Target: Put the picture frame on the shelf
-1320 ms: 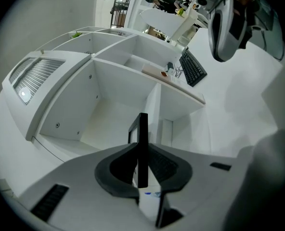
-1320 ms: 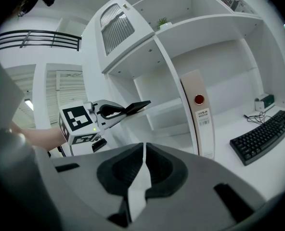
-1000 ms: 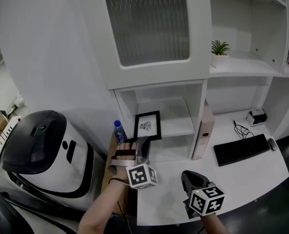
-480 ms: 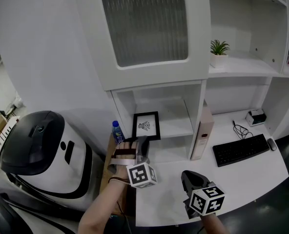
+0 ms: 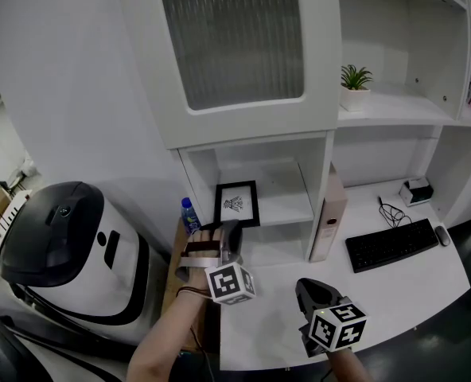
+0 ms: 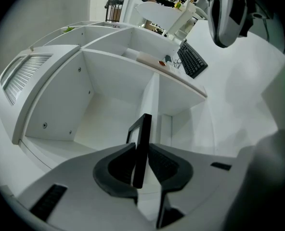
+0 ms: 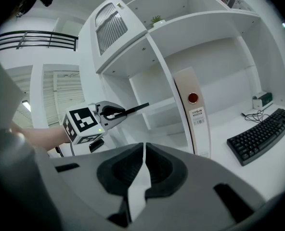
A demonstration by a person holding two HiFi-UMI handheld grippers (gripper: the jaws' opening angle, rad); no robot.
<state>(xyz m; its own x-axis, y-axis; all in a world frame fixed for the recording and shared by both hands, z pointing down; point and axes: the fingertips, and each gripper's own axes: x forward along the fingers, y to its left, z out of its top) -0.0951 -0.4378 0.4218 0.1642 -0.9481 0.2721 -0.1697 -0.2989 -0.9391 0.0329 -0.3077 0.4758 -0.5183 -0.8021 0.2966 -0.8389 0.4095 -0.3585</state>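
My left gripper (image 5: 229, 237) is shut on the lower edge of a black picture frame (image 5: 237, 204) with a white print, held upright in front of the low shelf compartment (image 5: 287, 205). In the left gripper view the picture frame (image 6: 141, 148) shows edge-on between the jaws, with the open compartment (image 6: 104, 114) behind it. The right gripper view shows the left gripper (image 7: 114, 112) holding the picture frame (image 7: 135, 109) out toward the shelf. My right gripper (image 5: 309, 294) hangs low over the desk, jaws shut on nothing (image 7: 143, 170).
A white binder (image 5: 328, 217) stands right of the compartment. A black keyboard (image 5: 392, 243), a cable (image 5: 391, 211) and a small box (image 5: 418, 189) lie on the white desk (image 5: 379, 285). A potted plant (image 5: 352, 86) sits on an upper shelf. A blue-capped bottle (image 5: 189, 215) and a large white-black machine (image 5: 68, 249) are at left.
The picture frame and my left gripper have drifted slightly left in view; the hold is unchanged. The right gripper has not moved.
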